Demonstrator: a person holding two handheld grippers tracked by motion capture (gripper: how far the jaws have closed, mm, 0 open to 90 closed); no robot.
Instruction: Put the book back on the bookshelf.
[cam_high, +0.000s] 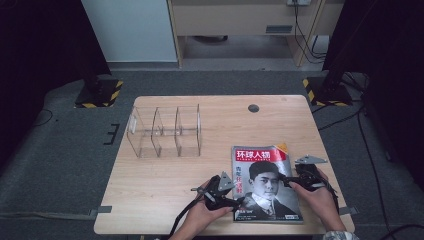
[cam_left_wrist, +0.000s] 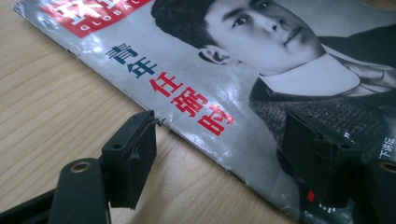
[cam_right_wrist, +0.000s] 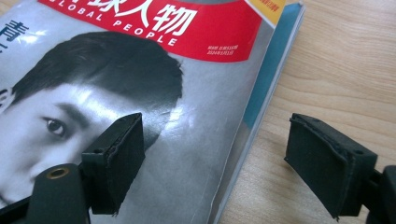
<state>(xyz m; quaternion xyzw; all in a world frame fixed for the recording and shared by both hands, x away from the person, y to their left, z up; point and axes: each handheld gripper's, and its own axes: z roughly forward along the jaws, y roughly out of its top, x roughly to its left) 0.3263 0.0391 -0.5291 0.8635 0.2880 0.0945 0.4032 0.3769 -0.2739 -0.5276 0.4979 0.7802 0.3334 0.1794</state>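
Note:
A magazine (cam_high: 265, 182) with a red title band and a black-and-white portrait on its cover lies flat at the front right of the wooden table (cam_high: 150, 185). My left gripper (cam_high: 239, 201) sits low at the magazine's left edge. In the left gripper view its jaws (cam_left_wrist: 219, 140) stand apart, one over bare wood, the other over the cover (cam_left_wrist: 196, 70). My right gripper (cam_high: 286, 179) is at the magazine's right edge. Its jaws (cam_right_wrist: 217, 140) are spread, one above the cover (cam_right_wrist: 140, 93), the other above the table. Nothing is gripped by either.
A clear acrylic organizer (cam_high: 165, 132) with three compartments stands at the back left of the table. A round cable hole (cam_high: 253, 108) lies near the far edge. Two black-and-yellow stand bases (cam_high: 100, 92) rest on the floor beyond the table.

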